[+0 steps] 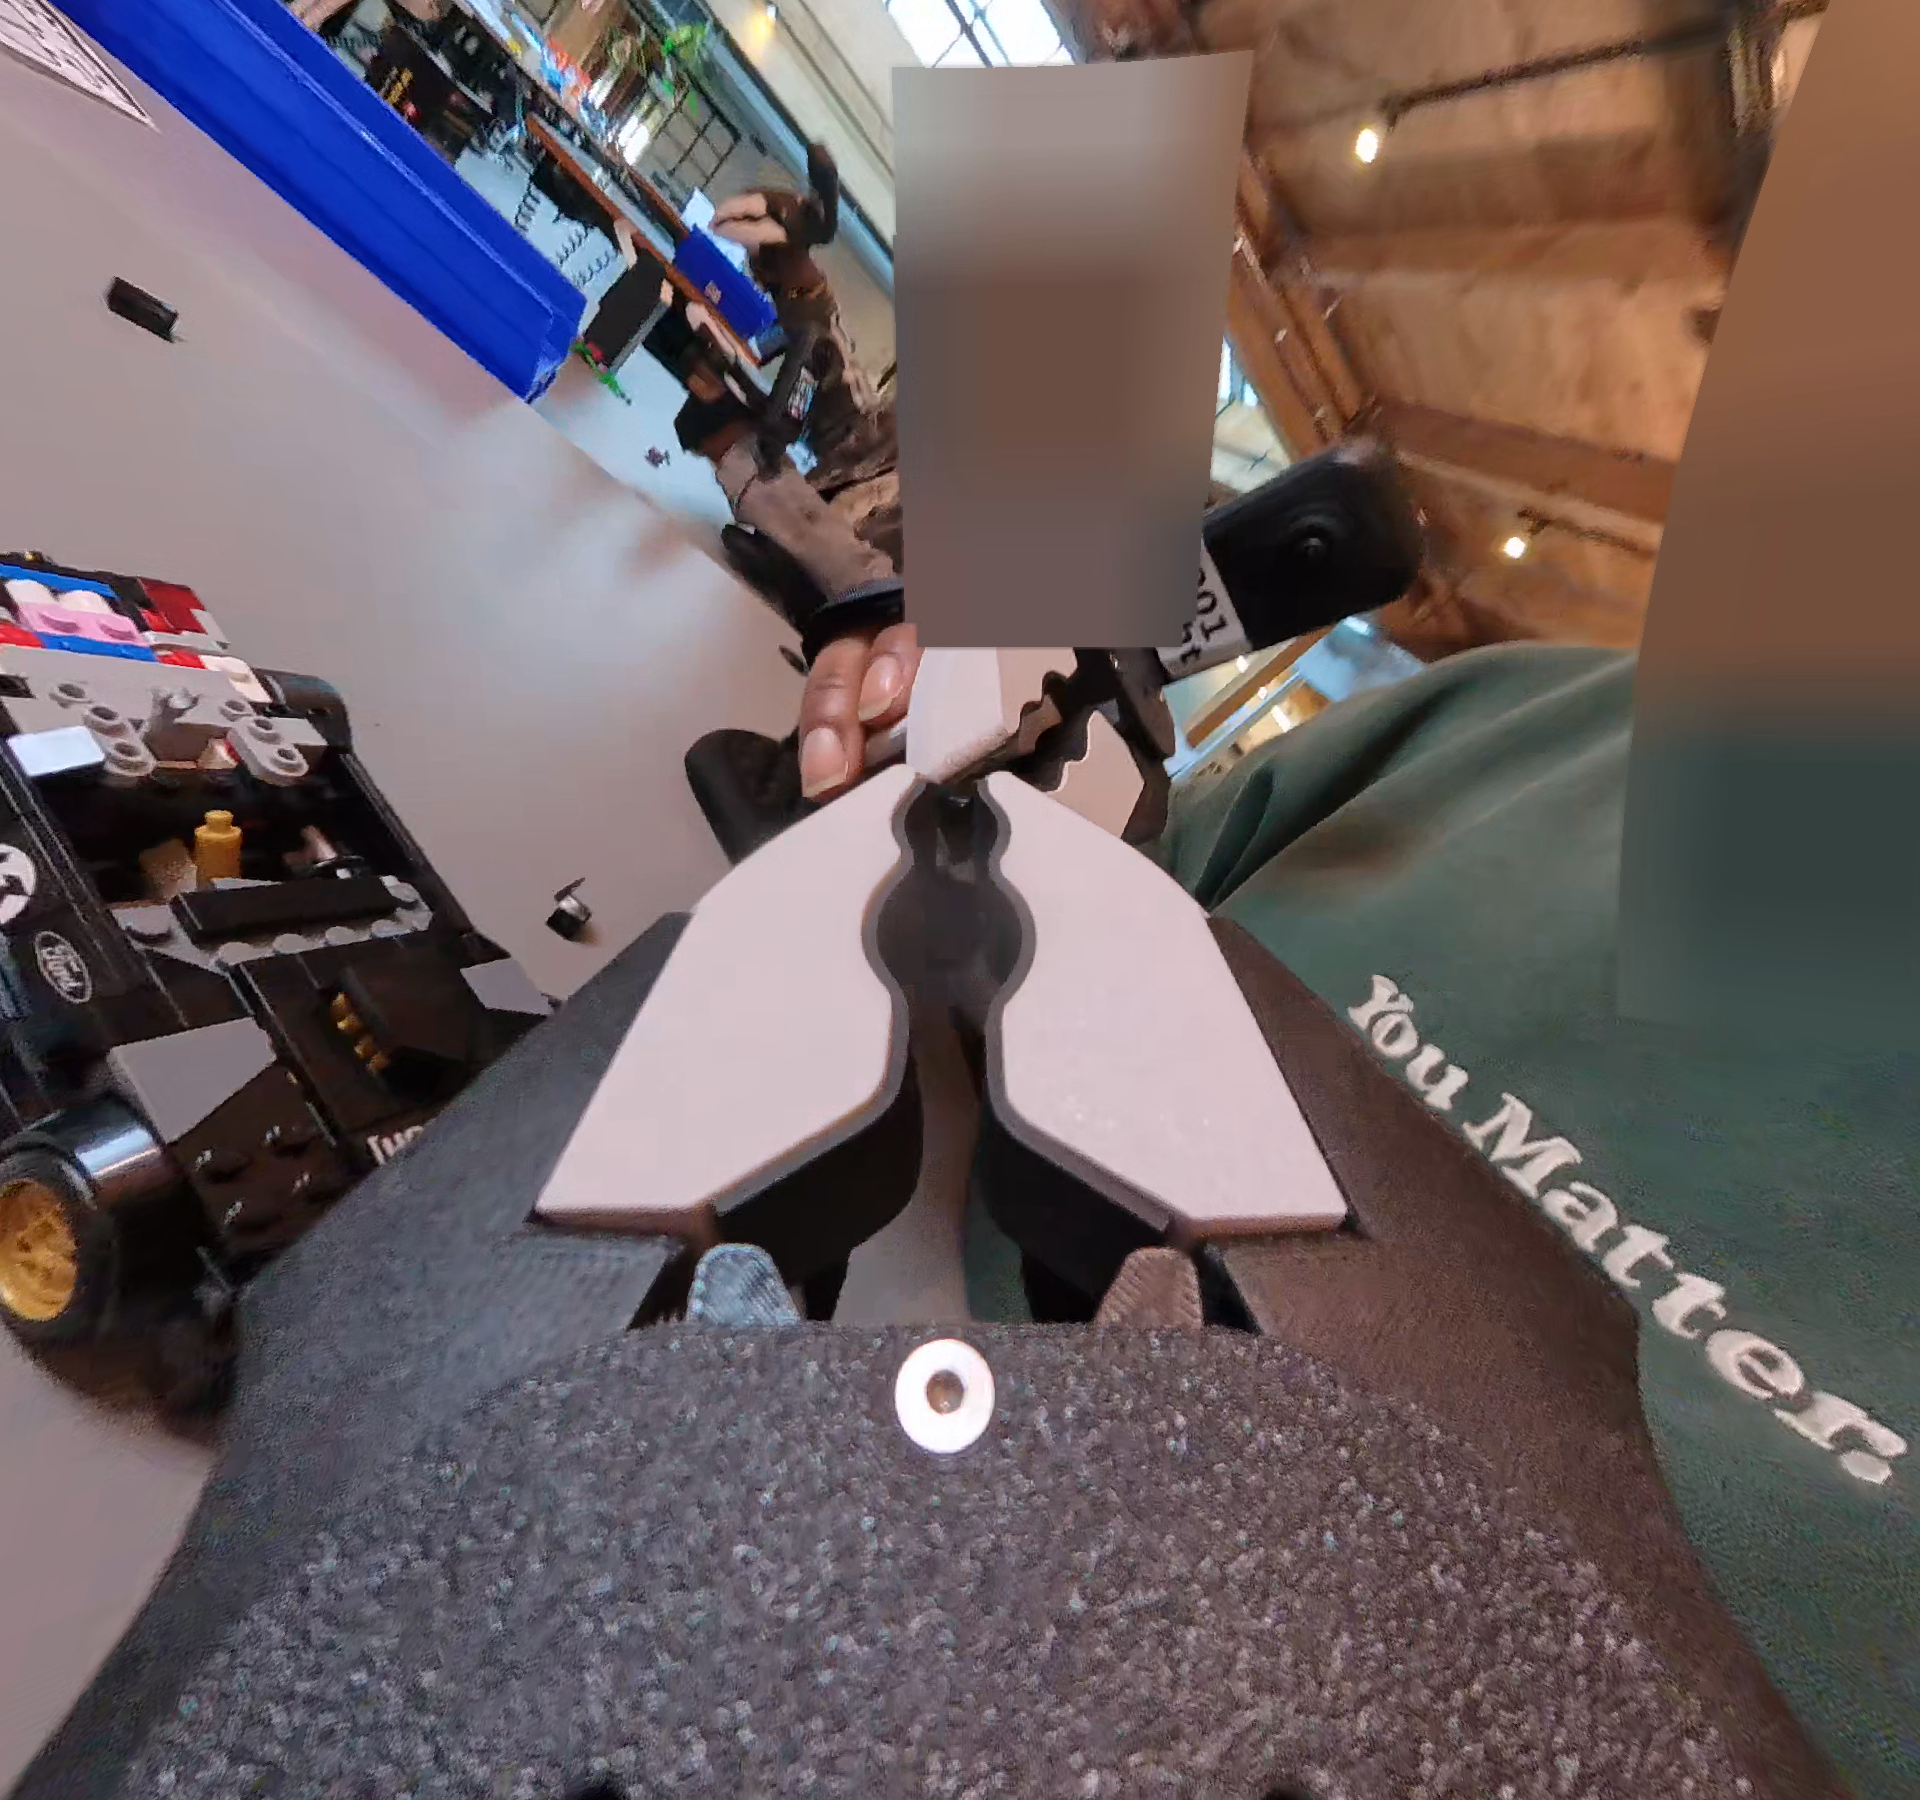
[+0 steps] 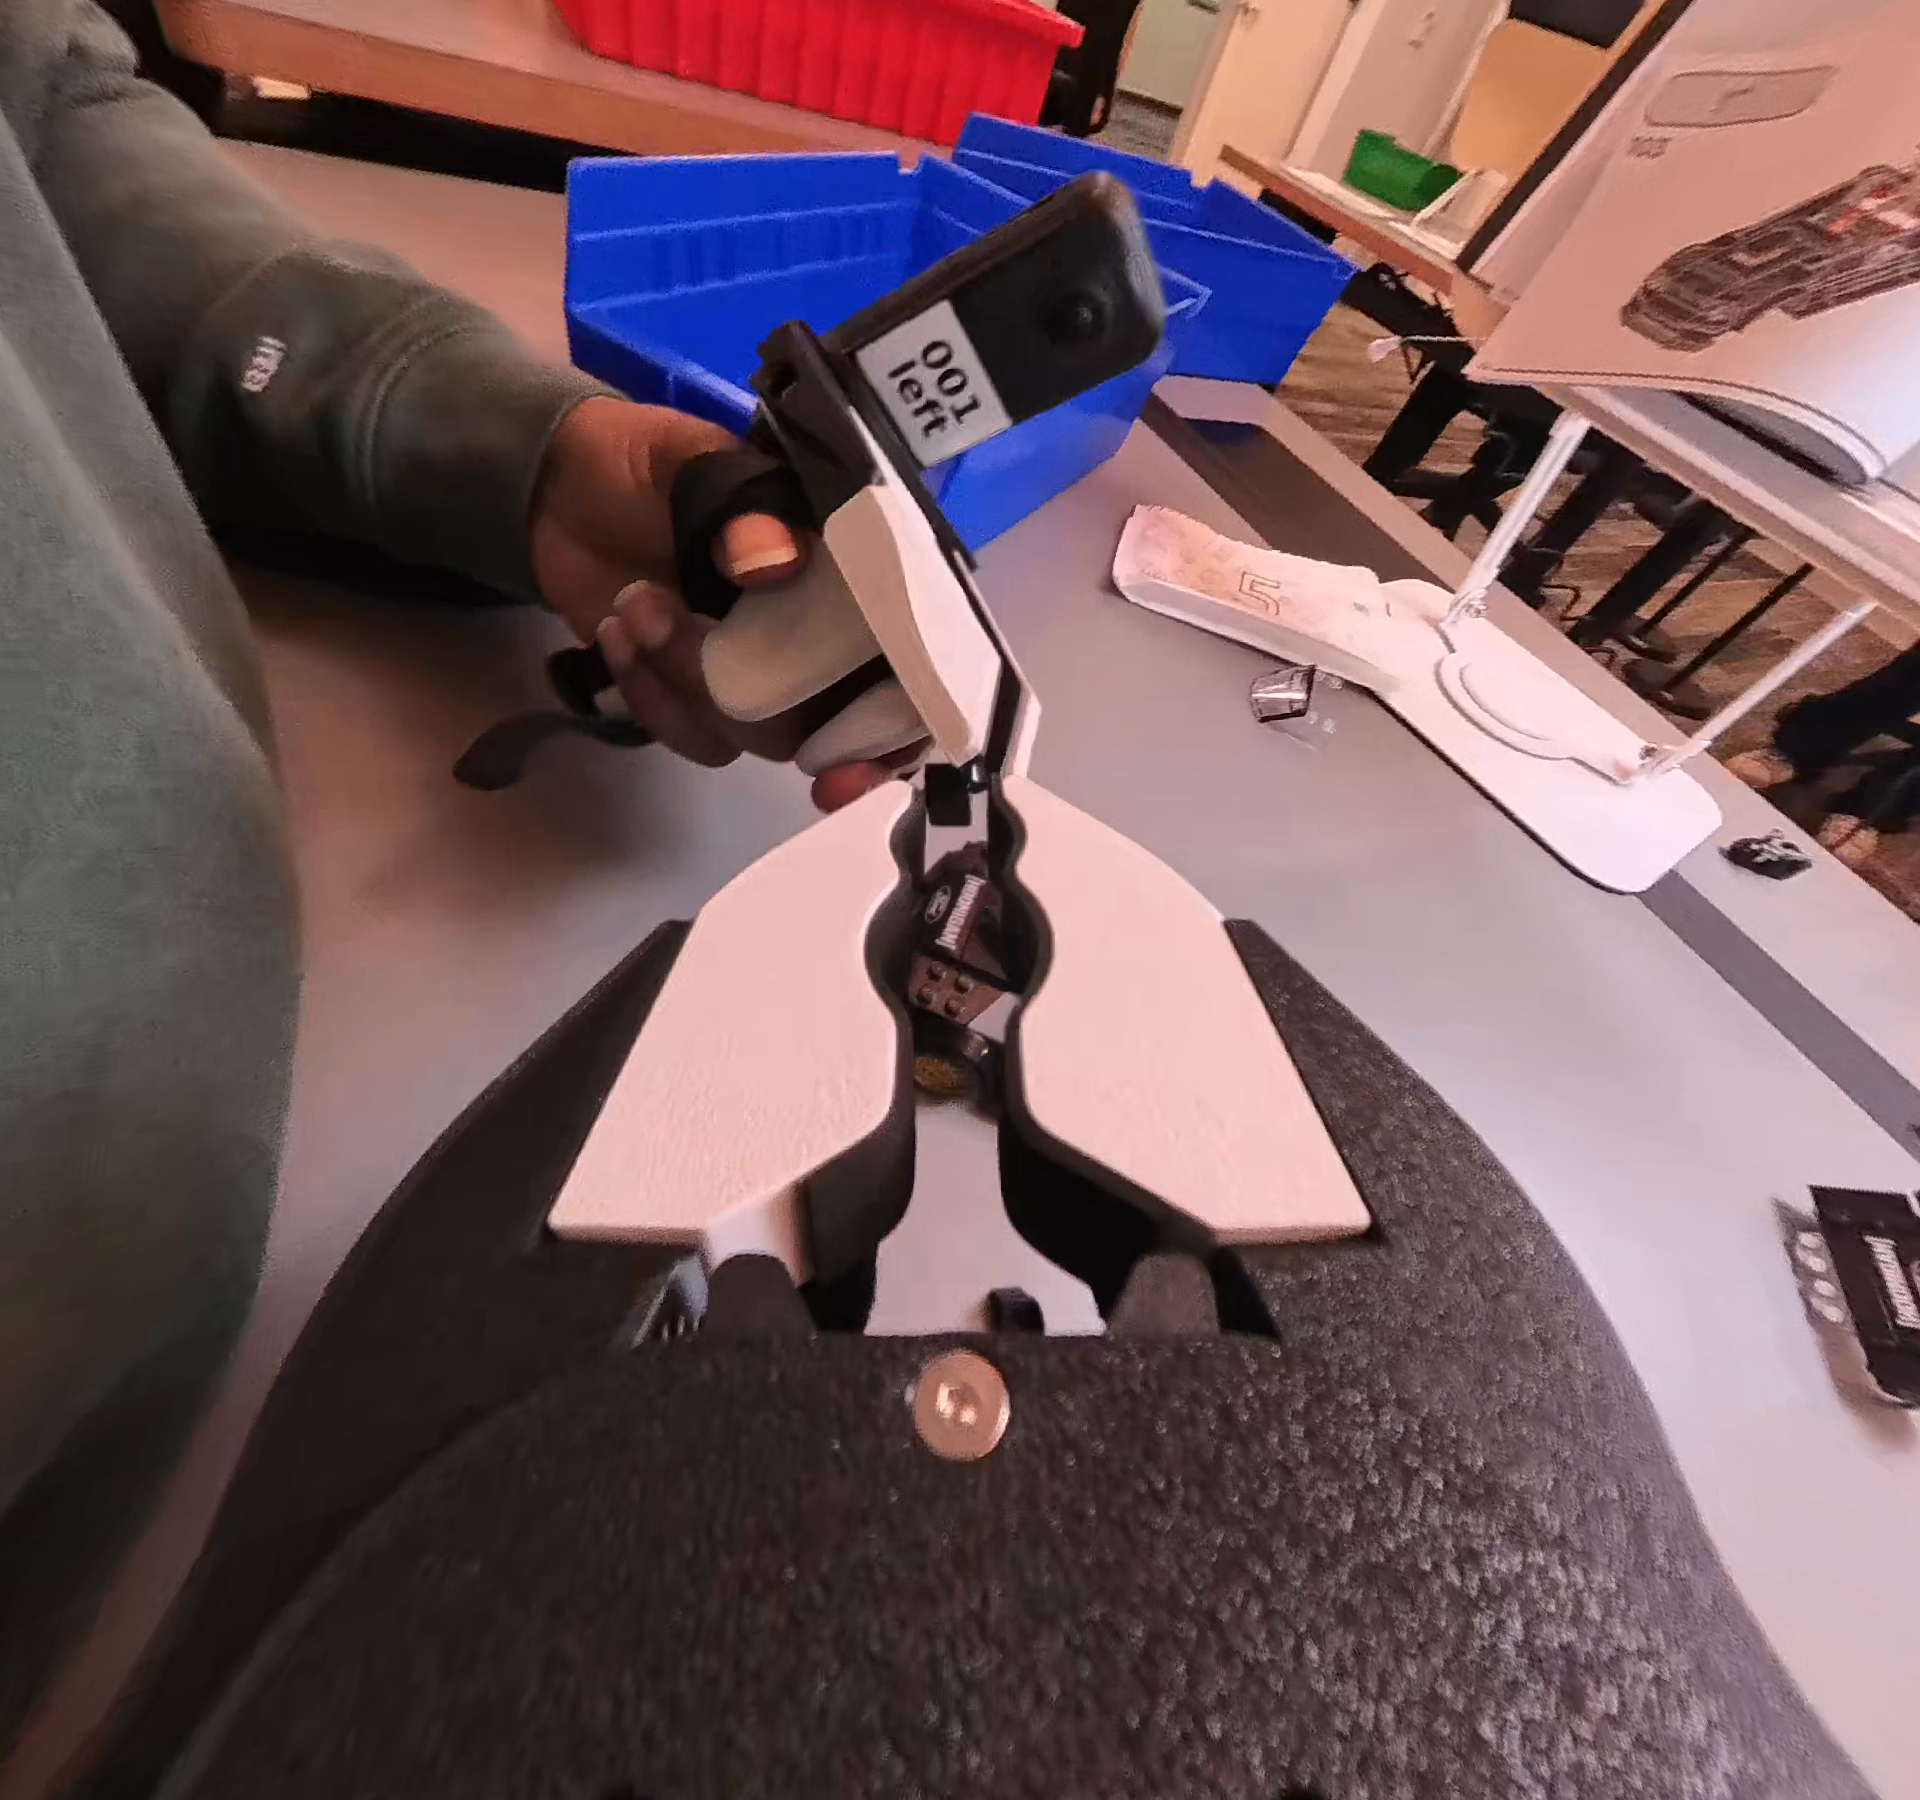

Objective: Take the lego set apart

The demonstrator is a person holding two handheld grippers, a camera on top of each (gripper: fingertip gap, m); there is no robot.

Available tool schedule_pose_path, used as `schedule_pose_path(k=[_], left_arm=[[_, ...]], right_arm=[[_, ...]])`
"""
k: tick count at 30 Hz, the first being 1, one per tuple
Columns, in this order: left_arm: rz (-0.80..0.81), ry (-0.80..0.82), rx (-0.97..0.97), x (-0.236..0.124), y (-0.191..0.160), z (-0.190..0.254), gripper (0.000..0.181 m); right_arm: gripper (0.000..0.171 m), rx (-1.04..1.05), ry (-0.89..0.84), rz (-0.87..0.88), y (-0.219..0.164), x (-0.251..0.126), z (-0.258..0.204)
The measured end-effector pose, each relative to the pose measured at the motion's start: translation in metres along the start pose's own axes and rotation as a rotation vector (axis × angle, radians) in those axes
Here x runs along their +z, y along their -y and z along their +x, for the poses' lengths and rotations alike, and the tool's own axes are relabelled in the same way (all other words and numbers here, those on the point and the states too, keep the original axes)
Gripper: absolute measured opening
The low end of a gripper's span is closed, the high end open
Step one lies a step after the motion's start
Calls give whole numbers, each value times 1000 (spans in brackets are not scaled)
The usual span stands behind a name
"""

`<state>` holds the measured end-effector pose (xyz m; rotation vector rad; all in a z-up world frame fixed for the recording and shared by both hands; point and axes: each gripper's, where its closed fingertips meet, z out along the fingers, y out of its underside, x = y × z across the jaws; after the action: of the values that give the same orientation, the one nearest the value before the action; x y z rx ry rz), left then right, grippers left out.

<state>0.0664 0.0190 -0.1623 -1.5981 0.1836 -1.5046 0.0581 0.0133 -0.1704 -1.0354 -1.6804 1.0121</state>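
Left gripper (image 1: 943, 805) w/ smooth white curved fingers, tips pinched onto small black piece (image 1: 954, 805); right gripper (image 2: 961, 815) tips also pinching it. Blocky studded black lego car (image 1: 208, 940) sits at 9 o'clock on matte grey table (image 1: 436, 524). Ribbed blue bin (image 2: 727, 254) at 12.

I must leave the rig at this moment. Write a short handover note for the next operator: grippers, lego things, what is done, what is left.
Left gripper: fingers nearly closed on a small black lego piece, above the grey table.
Right gripper: tips meet at the same piece; whether it grips is unclear.
Black lego car: on the table, interior exposed, mostly assembled.
Done: some parts are off, such as the flat black printed plate lying loose.
Left: probably set this piece down, then continue on the car.
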Motion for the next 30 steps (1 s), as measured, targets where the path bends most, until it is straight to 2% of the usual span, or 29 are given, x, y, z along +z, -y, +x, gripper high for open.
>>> schedule_pose_path(k=[7, 11, 14, 19, 24, 30], left_arm=[[151, -116, -184, -4, 16, 5, 6], [194, -146, -221, -5, 21, 8, 5], [219, -101, -150, -6, 26, 9, 3], [263, 96, -32, -25, 41, -12, 0], [73, 68, 173, -19, 29, 4, 0], [-98, 125, 397, -18, 13, 7, 10]], right_arm=[[8, -53, -130, 56, 12, 2, 9], [8, -34, -147, 76, 16, 3, 10], [8, 116, -141, 108, 20, 5, 13], [7, 276, -120, 170, 19, 8, 3], [7, 353, -82, 185, 13, 5, 6], [8, 446, 96, 188, 15, 2, -2]])
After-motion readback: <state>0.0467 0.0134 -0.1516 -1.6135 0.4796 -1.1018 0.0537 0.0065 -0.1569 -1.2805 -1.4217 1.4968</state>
